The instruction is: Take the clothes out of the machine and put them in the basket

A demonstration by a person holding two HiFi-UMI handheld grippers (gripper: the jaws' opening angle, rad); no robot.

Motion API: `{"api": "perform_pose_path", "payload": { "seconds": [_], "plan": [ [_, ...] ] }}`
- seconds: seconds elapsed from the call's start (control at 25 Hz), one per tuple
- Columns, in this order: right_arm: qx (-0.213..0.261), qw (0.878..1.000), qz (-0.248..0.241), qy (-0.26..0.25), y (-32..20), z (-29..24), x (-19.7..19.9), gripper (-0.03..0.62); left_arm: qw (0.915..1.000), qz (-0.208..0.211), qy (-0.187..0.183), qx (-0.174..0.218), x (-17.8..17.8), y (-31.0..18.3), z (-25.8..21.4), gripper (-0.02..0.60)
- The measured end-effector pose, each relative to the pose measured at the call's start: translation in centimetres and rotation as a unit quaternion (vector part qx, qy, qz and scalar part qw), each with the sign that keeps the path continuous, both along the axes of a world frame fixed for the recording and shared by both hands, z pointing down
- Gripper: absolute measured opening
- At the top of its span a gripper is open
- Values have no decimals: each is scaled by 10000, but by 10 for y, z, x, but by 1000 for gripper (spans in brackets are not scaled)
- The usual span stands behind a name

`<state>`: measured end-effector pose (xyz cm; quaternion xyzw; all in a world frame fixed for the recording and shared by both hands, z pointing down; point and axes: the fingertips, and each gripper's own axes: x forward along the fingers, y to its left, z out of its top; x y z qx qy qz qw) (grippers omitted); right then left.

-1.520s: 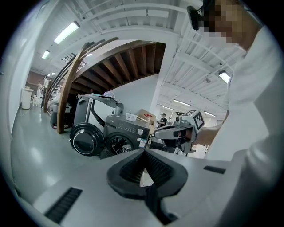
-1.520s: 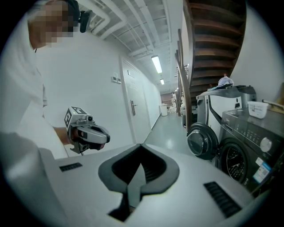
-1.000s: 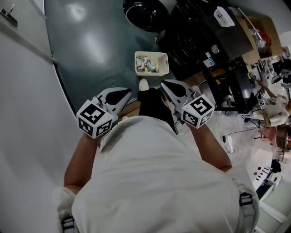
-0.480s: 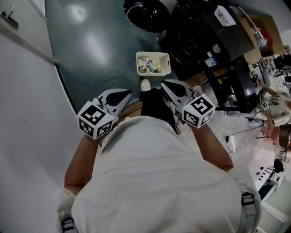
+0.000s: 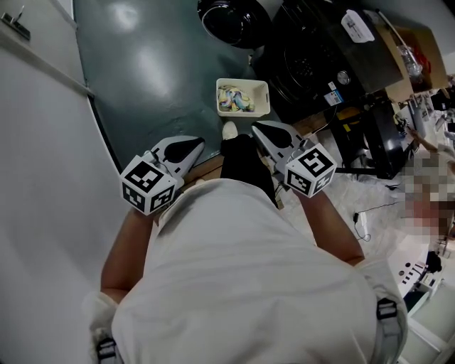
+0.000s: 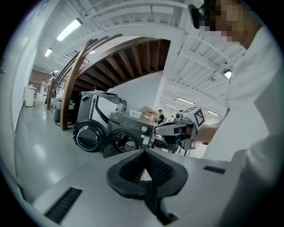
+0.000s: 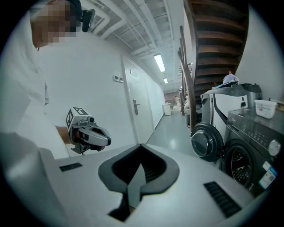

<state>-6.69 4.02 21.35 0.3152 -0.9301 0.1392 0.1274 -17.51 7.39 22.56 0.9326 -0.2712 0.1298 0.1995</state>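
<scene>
While the person stands upright in a white shirt [image 5: 242, 284], both grippers are held close to the chest, pointing forward and slightly down, level with each other and apart.

Left gripper [image 5: 188, 148]: jaws together, pads meeting tip to tip, nothing between them. Right gripper [image 5: 266, 133]: jaws fully closed, also empty. Each gripper shows in the other's view, held out at the side.

Just beyond the grippers, between them, are the person's dark trouser leg [image 5: 245, 165] and a white shoe [image 5: 229, 131] on the glossy grey-green floor [image 5: 149, 71].

Further out, ahead of the shoe, the white basket [image 5: 243, 113] stands on the floor. A heap of pale, mixed-colour clothes [image 5: 234, 99] lies inside it. The basket sits just to the left of the machine's front.

Farthest: the dark front-loading machine [image 5: 309, 60] at far right, with its round door [image 5: 229, 20] swung open to the left. The drum opening faces the basket. Whether clothes lie in the drum cannot be made out from any view.

White wall [image 5: 35, 163] runs along the left side.
</scene>
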Motion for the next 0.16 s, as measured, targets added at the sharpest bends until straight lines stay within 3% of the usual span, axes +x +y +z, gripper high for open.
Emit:
{"api": "perform_pose_path", "payload": {
  "seconds": [0.16],
  "plan": [
    [10,10000,-26,0,-9,3,-2,5,10000,-46,-11,3,-3,-7,3,-3]
  ]
}}
